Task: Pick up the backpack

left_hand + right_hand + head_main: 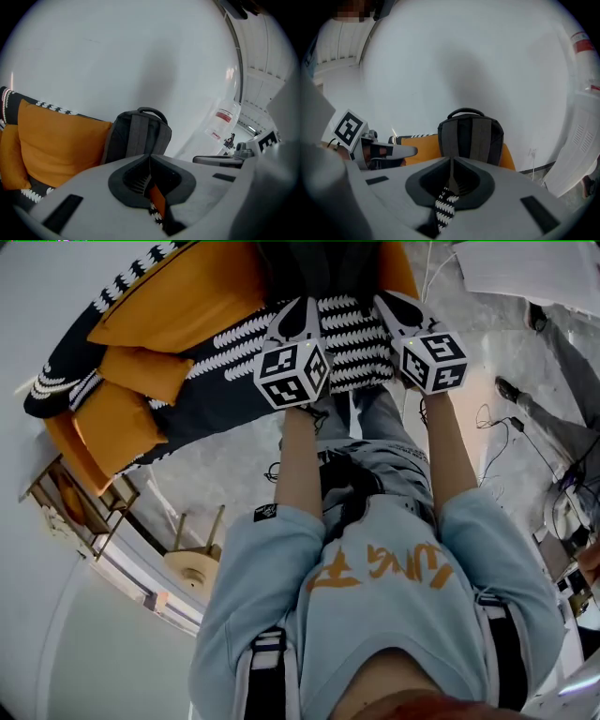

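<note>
Grey backpack [138,136] upright on patterned sofa [234,381], beside orange cushion [56,145], at 12 o'clock beyond both tongs and apart from them, left gripper [150,164] and right gripper [451,166] clenched empty, orange shirt lettering [375,568] and red bottle label [224,116] unreadable

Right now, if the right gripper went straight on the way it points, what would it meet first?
Most likely the backpack, standing upright dead ahead of the shut right gripper with nothing between. Depth is unclear: the patterned sofa cover shows just below the tips, so it could touch that first.
</note>
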Motion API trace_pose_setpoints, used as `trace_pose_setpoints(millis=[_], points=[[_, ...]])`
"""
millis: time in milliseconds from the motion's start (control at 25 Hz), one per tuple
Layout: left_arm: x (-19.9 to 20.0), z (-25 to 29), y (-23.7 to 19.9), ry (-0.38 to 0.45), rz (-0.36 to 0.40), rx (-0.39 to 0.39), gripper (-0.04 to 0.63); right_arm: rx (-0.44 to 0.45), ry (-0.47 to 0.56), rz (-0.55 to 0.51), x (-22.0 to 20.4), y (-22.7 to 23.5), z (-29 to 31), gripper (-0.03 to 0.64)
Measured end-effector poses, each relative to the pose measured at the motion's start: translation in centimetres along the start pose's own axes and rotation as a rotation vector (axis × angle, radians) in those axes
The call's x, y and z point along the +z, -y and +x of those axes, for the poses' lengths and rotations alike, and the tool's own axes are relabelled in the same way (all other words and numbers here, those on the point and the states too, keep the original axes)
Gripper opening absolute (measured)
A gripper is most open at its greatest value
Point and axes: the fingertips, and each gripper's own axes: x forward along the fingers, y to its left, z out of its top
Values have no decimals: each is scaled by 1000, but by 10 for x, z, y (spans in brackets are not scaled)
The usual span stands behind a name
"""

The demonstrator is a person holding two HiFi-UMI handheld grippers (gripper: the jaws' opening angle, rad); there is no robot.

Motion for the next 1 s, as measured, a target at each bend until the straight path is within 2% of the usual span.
trace_pose_setpoints(millis=[400,440,560,600,640,720,760,1000], points=[[8,45,-16,-65,-4,-51,25,1,9,28,16,37,43,36],[9,50,-18,-70,0,-54,25,7,12,30,17,41,48,48],[14,66,-24,-79,18,-66,25,42,0,38,21,52,63,189],[17,71,-27,-82,27,-71,26,48,-8,35,22,56,68,201],[20,77,-29,-85,35,-78,39,52,-14,31,24,61,73,209],[25,89,-32,-103,47,-100,165,56,-19,22,27,70,83,216],[26,95,-34,-114,51,-114,192,58,-20,20,29,75,88,223],[43,117,-37,-121,69,-183,227,66,-25,17,41,101,113,250]])
